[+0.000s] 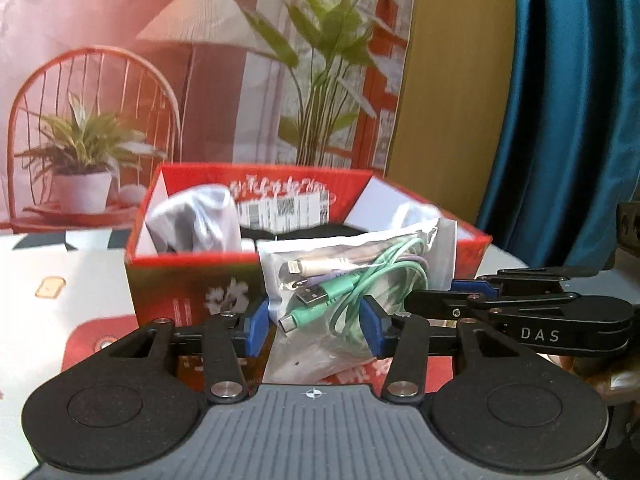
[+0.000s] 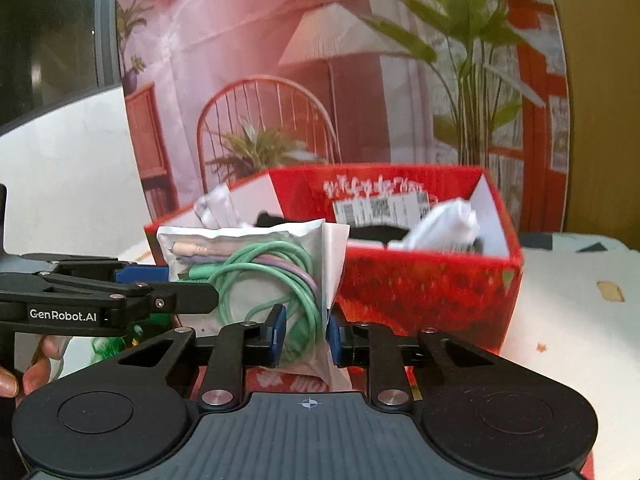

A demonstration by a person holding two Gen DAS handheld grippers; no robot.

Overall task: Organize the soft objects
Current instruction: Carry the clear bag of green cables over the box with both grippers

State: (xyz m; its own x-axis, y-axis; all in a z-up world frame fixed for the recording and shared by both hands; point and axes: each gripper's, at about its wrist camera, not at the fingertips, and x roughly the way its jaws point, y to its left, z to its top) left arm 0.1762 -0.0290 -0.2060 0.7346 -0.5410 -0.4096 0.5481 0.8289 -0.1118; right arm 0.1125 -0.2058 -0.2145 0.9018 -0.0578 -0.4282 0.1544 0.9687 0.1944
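A: Both grippers on one thing here. The left gripper (image 1: 314, 326) has its blue pads pressed on a clear bag (image 1: 348, 280) of coiled green and purple cables, USB plugs showing through the plastic.

B: And from the other side the right gripper (image 2: 306, 334) pinches the same bag (image 2: 256, 280) low down, jaws narrow, plastic bunched between the pads.

A: In the left view the right gripper (image 1: 472, 294) reaches in from three o'clock beside the bag's edge. Whether it touches there, I can't quite tell; the frame is soft.

B: Where's the bag against the box?

A: Held up in front of the red box (image 1: 192, 280), at twelve o'clock from the left fingers, its top edge level with the near rim.

B: Inside the box (image 2: 432, 284) I see a white bundle (image 2: 444, 220) at one o'clock and something dark beneath it. A hand (image 2: 28, 368) grips the left gripper's (image 2: 192, 292) handle at nine o'clock.
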